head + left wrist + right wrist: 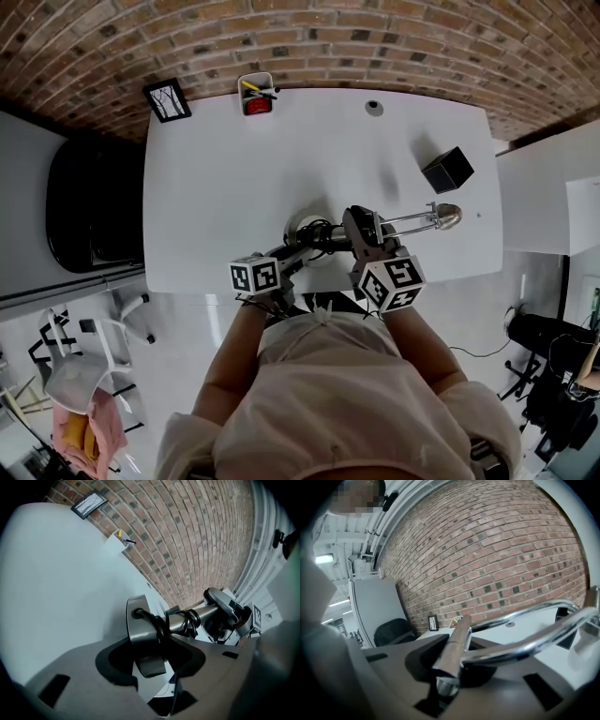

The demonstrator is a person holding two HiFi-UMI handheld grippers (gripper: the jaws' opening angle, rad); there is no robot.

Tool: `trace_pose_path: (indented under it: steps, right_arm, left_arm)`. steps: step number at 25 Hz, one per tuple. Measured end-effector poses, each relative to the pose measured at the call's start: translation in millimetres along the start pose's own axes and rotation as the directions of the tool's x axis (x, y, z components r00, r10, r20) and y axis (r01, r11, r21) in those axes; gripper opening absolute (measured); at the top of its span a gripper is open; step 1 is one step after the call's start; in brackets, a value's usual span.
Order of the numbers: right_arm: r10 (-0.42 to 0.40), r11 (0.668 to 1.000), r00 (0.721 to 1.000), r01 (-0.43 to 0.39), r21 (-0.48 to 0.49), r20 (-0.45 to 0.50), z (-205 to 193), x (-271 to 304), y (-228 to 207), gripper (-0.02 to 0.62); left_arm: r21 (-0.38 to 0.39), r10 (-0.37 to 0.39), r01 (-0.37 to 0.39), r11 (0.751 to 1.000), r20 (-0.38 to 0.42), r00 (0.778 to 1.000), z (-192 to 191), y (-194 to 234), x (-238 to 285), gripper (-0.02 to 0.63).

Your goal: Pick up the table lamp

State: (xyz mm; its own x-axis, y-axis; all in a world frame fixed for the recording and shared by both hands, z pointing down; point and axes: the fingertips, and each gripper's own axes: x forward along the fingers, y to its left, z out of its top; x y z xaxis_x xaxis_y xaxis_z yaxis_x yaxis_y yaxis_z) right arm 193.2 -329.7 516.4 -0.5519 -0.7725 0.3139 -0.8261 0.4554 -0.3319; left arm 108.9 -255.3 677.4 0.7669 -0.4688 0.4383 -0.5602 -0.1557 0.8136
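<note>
Clearly the right hand-held gripper (pixel 451 670) pinches the table lamp (pixel 412 221) by its stem (pixel 457 641), and the left hand-held gripper (pixel 153 665) stands spread around the round base (pixel 138 620). The lamp's length runs along the worktop's (pixel 281 169) near edge, with its head (pixel 448 216) toward the right corner.
</note>
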Motion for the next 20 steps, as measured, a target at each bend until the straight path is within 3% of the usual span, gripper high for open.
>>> trace_pose_path:
  steps: [4, 12, 20]
  right_arm:
    - [0.001, 1.000, 1.000, -0.001, -0.006, -0.025, -2, 4, 2, 0.058]
    - [-0.020, 0.999, 0.998, 0.018, -0.027, -0.058, 2, 7, 10, 0.057]
    - [-0.003, 0.998, 0.999, 0.000, -0.057, -0.047, 48, 9, 31, 0.057]
  left_arm:
    - [-0.018, 0.018, -0.018, 1.000, -0.009, 1.000, -2, 5, -2, 0.179]
    - [-0.093, -0.030, 0.028, 0.995, -0.021, 0.999, -6, -1, -2, 0.172]
    - [-0.067, -0.071, 0.074, 0.995, 0.045, 0.996, 30, -30, -22, 0.172]
